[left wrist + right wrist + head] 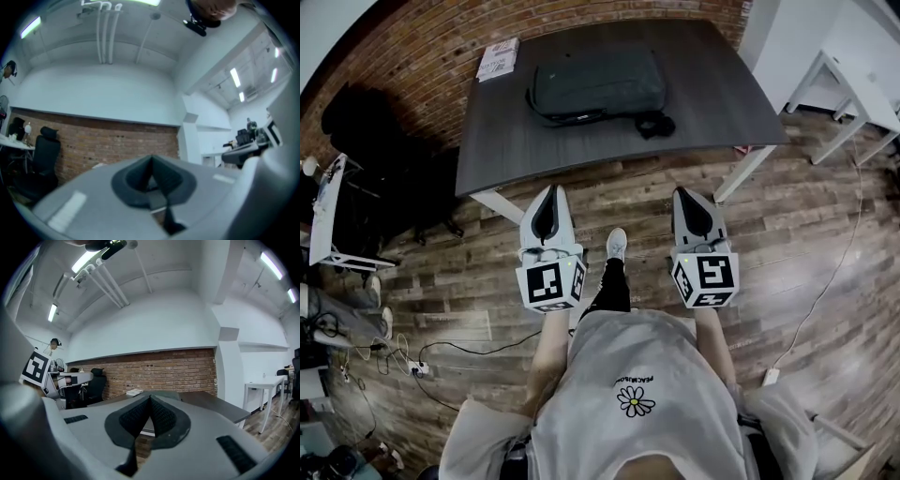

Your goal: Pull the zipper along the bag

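Dark grey fabric marks the bag (pixel 598 84), which lies flat on the far half of the table (pixel 712 89), close to the brick wall (pixel 422 47). A strap (pixel 655 124) trails off its near right corner. Its zipper is too small to make out in the head view. Neither gripper view shows the bag plainly, because each claw's own body fills the middle of the picture. A pale booklet (pixel 498 59) sits near the table's far left corner, apart from the bag; its print cannot be read.

Both claws hang over the wood floor (pixel 787 244), short of the table's near edge and well apart from the bag. The left claw (pixel 551 192) has its jaws pressed together with nothing between them. The right claw (pixel 682 195) is closed and empty as well. Both point roughly level toward the table. In the right gripper view only the table's right edge and the booklet show past the claw. The left claw's marker cube (pixel 36 367) shows at that view's left border.

Below, the marker cubes partly cover the person's forearms. A white shirt with a daisy print (pixel 635 400) fills the bottom of the head view. One shoe (pixel 617 244) shows between the claws; the other foot is hidden. At the left a dark office chair (pixel 356 122) merges with shadow, and cables (pixel 412 366) run across the floor. The frame's upper right corner cuts off a white side table (pixel 853 84).
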`<state>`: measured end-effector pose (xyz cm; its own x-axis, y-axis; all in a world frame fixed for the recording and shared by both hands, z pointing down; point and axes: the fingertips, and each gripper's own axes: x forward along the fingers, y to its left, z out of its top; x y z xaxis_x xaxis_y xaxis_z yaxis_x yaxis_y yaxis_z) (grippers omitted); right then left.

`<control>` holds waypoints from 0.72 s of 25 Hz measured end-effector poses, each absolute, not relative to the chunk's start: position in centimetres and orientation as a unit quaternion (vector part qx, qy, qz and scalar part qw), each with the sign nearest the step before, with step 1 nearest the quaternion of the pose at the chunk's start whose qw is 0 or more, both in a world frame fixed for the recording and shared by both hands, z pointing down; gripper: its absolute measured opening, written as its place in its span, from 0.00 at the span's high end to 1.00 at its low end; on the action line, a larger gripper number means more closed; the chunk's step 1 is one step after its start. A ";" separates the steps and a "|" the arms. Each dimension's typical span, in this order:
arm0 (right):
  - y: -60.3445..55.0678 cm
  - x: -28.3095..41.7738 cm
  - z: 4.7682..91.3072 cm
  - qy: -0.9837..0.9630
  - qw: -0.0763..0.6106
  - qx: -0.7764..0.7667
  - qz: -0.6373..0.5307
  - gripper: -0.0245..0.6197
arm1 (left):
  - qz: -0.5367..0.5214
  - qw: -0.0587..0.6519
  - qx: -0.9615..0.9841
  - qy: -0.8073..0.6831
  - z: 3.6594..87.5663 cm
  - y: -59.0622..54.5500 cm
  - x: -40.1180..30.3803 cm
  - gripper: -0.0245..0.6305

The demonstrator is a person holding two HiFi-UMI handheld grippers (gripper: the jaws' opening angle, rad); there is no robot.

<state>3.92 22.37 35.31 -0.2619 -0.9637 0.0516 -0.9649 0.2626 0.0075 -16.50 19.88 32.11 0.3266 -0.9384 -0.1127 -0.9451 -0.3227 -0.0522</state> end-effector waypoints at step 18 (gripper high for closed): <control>-1.1 0.1 34.4 -0.809 0.067 0.584 0.003 0.96 | 0.031 0.048 -0.797 0.601 31.9 -2.8 -20.7 0.96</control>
